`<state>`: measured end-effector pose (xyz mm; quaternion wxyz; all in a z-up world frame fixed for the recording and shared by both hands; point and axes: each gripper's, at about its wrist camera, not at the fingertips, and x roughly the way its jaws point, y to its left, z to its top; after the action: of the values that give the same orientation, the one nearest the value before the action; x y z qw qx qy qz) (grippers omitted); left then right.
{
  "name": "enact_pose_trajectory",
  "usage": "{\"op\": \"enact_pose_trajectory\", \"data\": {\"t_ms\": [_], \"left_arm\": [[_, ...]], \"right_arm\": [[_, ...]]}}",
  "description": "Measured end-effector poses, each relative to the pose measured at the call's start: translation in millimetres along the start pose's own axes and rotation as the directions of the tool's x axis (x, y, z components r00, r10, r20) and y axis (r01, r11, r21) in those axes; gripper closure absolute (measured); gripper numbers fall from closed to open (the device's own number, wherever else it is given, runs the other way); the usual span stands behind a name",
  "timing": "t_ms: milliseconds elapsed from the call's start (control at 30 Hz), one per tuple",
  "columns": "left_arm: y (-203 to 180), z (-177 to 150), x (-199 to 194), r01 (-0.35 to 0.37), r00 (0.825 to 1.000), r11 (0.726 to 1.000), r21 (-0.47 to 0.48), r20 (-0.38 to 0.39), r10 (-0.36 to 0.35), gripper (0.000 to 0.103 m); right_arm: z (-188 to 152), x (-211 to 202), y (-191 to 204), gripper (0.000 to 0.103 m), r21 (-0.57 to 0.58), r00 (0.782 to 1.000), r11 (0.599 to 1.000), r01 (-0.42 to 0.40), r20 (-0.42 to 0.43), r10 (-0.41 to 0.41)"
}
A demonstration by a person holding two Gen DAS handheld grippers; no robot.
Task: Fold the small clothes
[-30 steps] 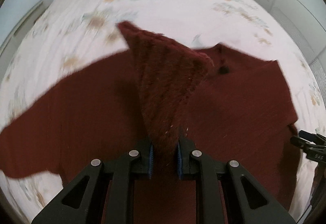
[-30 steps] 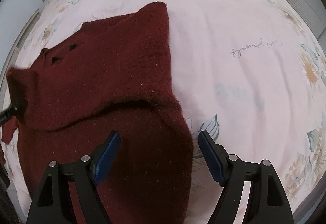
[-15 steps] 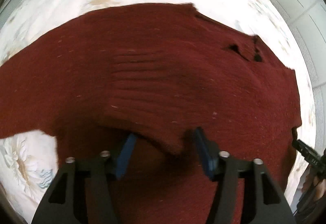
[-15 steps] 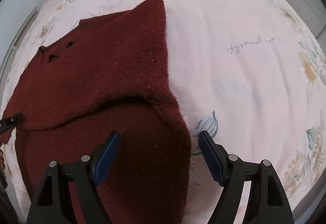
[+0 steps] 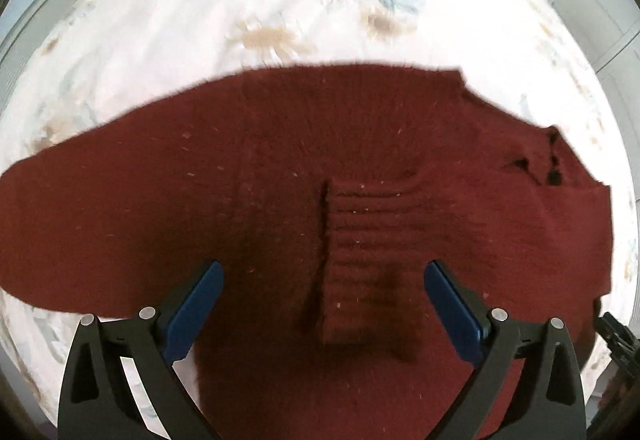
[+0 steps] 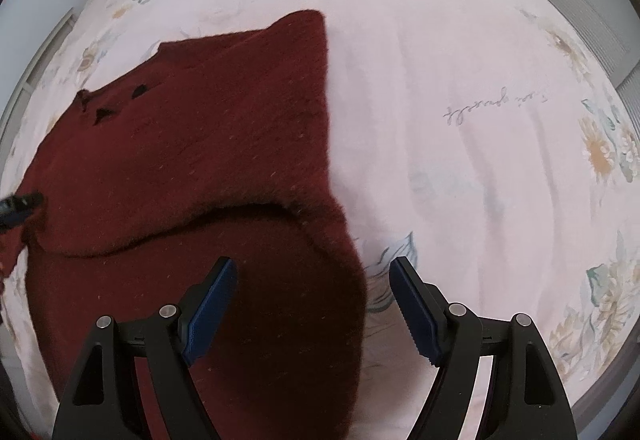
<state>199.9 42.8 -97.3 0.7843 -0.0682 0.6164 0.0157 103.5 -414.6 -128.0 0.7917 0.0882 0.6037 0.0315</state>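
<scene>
Dark red fuzzy knit sweater [image 5: 280,168] lay flat on the floral bed sheet [image 6: 460,60], its ribbed cuff [image 5: 368,260] folded across the body. Left claw [image 5: 324,312], just opened, hovered released over the cuff; right claw [image 6: 312,304] stood open, straddling the sweater's edge.

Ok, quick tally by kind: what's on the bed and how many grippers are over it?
Dark red knitted sweater: 1, spread on the bed with one ribbed cuff folded in over it
Floral bedsheet: 1
Grippers: 2, the left gripper and the right gripper, both with jaws apart, holding nothing
Total: 4
</scene>
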Motion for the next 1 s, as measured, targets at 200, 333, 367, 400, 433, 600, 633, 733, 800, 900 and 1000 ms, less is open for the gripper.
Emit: {"op": "enact_pose_trajectory", "data": {"t_ms": [200, 333, 367, 400, 433, 600, 633, 733, 800, 900, 1000], "left_arm": [[-18.6, -11.0, 23.4, -0.031, 0.999, 0.997, 0.075, -0.036, 0.034, 0.011], [-27.9, -12.6, 19.4, 0.002, 1.000, 0.994, 0.109, -0.025, 0.001, 0.051], [-30.4, -12.7, 17.0, 0.004, 1.000, 0.993, 0.120, -0.018, -0.002, 0.060], [-33.1, -13.1, 15.6, -0.008, 1.000, 0.991, 0.135, -0.011, 0.009, 0.062], [-36.7, -14.0, 14.4, -0.014, 1.000, 0.988, 0.156, -0.005, 0.015, 0.070], [-43.8, -18.5, 4.7, -0.011, 0.999, 0.980, 0.198, 0.031, 0.005, 0.086], [-43.9, -19.2, 1.0, -0.007, 0.999, 0.980, 0.199, 0.039, -0.001, 0.087], [-46.6, -16.7, -9.7, -0.003, 0.998, 0.980, 0.199, 0.065, -0.010, 0.090], [-50.6, -14.5, -18.6, -0.001, 0.996, 0.980, 0.198, 0.089, -0.017, 0.090], [-55.6, -12.5, -33.7, 0.005, 0.992, 0.978, 0.210, 0.125, -0.032, 0.090], [-58.6, -9.8, -41.6, -0.006, 0.989, 0.971, 0.239, 0.144, -0.029, 0.090]], "right_arm": [[34.3, -7.5, -9.0, 0.023, 0.007, 0.999, 1.000, 0.005, 0.044, -0.006], [67.6, 6.0, -9.4, 0.023, 0.012, 0.999, 1.000, -0.017, 0.046, 0.017], [74.2, 10.8, -9.0, 0.023, 0.014, 0.998, 0.999, -0.031, 0.049, 0.031], [80.9, 17.2, -8.9, 0.024, 0.019, 0.998, 0.999, -0.046, 0.043, 0.046], [86.5, 24.6, -8.2, 0.024, 0.027, 0.998, 0.998, -0.053, 0.030, 0.052], [97.7, 50.6, -1.5, 0.072, 0.040, 0.993, 0.992, -0.119, -0.008, 0.119], [97.2, 53.1, -1.4, 0.080, 0.044, 0.990, 0.989, -0.138, -0.016, 0.139], [97.4, 47.6, -1.6, 0.085, 0.049, 0.989, 0.988, -0.145, 0.008, 0.145], [96.5, 34.3, -3.6, 0.085, 0.045, 0.990, 0.990, -0.130, 0.056, 0.128], [93.5, 20.3, -8.4, 0.086, 0.053, 0.987, 0.991, -0.120, 0.109, 0.114], [90.3, 29.5, -2.0, 0.085, 0.024, 0.993, 0.997, -0.068, 0.098, 0.065]]}}
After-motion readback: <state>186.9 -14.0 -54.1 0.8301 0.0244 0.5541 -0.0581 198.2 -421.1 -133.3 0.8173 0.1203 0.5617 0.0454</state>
